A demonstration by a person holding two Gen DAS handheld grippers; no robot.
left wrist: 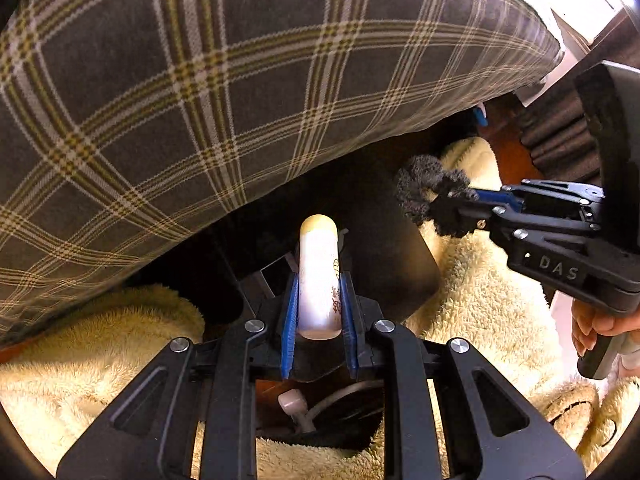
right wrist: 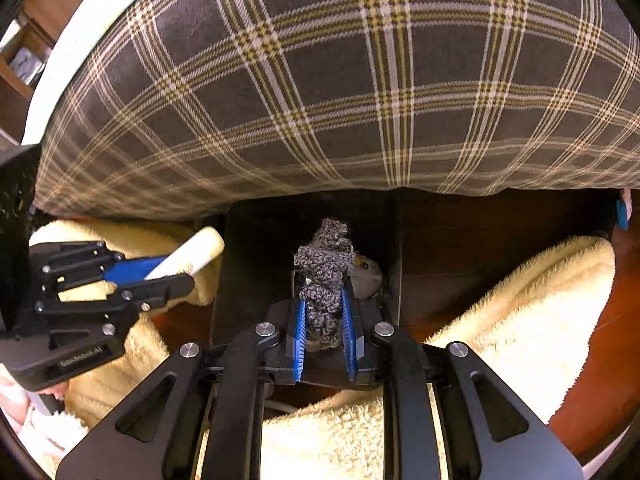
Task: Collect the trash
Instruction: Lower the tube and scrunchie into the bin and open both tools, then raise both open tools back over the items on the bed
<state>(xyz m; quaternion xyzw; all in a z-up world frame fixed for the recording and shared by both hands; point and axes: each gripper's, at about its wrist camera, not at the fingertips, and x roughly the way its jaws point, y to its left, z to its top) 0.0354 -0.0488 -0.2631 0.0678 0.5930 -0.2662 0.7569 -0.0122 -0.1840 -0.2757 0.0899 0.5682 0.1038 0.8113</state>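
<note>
My left gripper [left wrist: 319, 278] is shut on a white tube with a yellowish cap [left wrist: 319, 264], which points away from the camera. The tube hangs over a black box-shaped bin [left wrist: 384, 248] under the edge of a plaid cover. My right gripper [right wrist: 325, 298] is shut on a grey knitted scrunchie [right wrist: 326, 256], held over the same bin [right wrist: 256, 248]. A pale crumpled item [right wrist: 366, 274] lies inside the bin. Each wrist view shows the other tool: the right gripper [left wrist: 460, 204] with the scrunchie [left wrist: 420, 192], and the left gripper [right wrist: 176, 268] with the tube [right wrist: 192, 254].
A dark plaid cover [left wrist: 200, 100] bulges over the far side of the bin. Cream fluffy fabric [right wrist: 520, 320] lies on a reddish wooden floor [right wrist: 600, 360] on both sides. A white plug and cable [left wrist: 296, 404] lie below the left gripper. A hand [left wrist: 592, 324] holds the right tool.
</note>
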